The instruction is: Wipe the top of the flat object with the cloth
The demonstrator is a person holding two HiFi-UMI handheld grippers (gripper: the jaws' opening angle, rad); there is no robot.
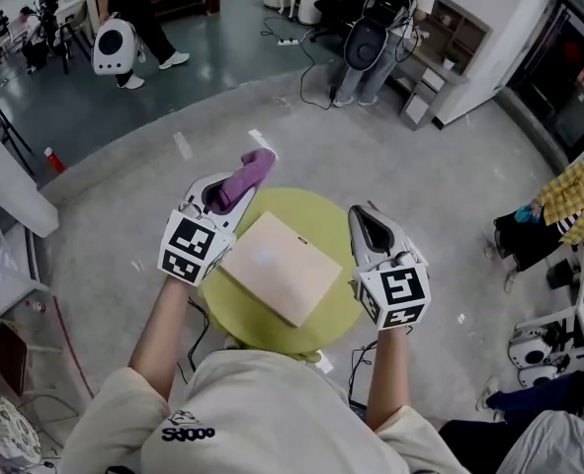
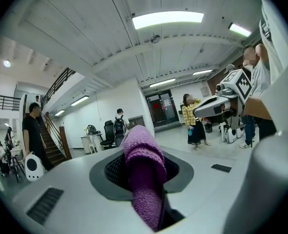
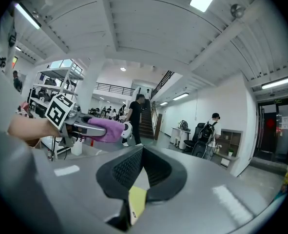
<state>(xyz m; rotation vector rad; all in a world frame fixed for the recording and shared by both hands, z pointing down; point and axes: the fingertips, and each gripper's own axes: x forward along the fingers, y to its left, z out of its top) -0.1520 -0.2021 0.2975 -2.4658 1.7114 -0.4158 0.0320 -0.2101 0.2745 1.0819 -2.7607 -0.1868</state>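
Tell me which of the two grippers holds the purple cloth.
The left gripper: the purple cloth is clamped between its jaws and sticks out past them. The right gripper holds no cloth, beside the flat tan object.

A round yellow-green counter [image 1: 323, 215] stands on the grey floor [image 1: 440, 215]; a flat beige object [image 1: 282, 268] lies on it.

cloth [image 1: 244, 181]: purple, knitted weave
slab [image 1: 282, 268]: pale tan, plain
table [image 1: 323, 215]: yellow-green, plain
left gripper [image 1: 219, 197]: light grey shell, black pads, black-and-white square marker on its cube
right gripper [image 1: 371, 231]: same grey and black, black-and-white marker, a yellow patch [image 3: 136, 201] low between the pads
floor [image 1: 440, 196]: mottled grey, darker blue-grey further off
shirt [image 1: 272, 408]: cream, small black print
bystander's top [image 1: 573, 200]: yellow with dark checks
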